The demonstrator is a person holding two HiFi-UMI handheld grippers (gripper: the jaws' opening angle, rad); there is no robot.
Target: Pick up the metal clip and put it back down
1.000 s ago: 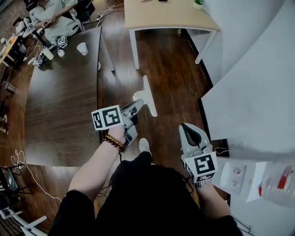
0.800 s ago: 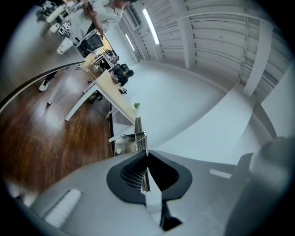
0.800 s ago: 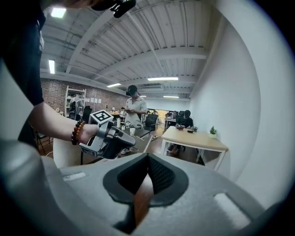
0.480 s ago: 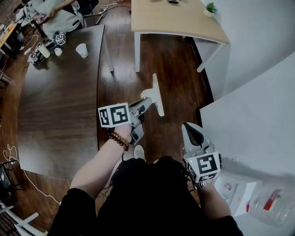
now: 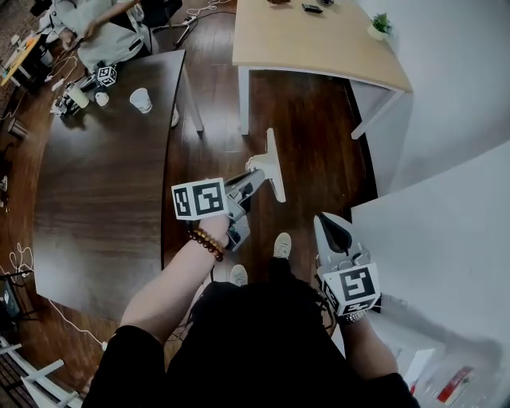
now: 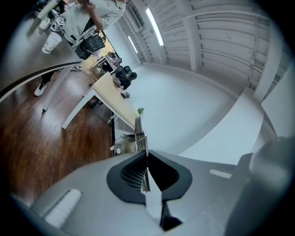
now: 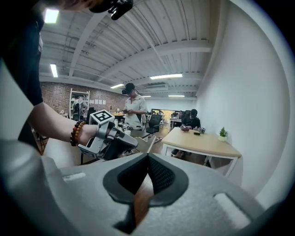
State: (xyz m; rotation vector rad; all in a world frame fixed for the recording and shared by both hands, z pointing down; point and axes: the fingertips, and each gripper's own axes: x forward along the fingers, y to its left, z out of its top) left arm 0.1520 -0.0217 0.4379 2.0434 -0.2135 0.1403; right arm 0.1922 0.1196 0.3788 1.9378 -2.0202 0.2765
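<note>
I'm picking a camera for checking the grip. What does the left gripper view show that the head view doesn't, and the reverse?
Only the left gripper view: the metal clip edge-on with its spring, pinched between the left gripper's shut jaws; the ceiling lights. Only the head view: the right gripper, the bead bracelet, the person's shoes. Both: the clip, the tan table with its plant, the wooden floor, the paper cup.
</note>
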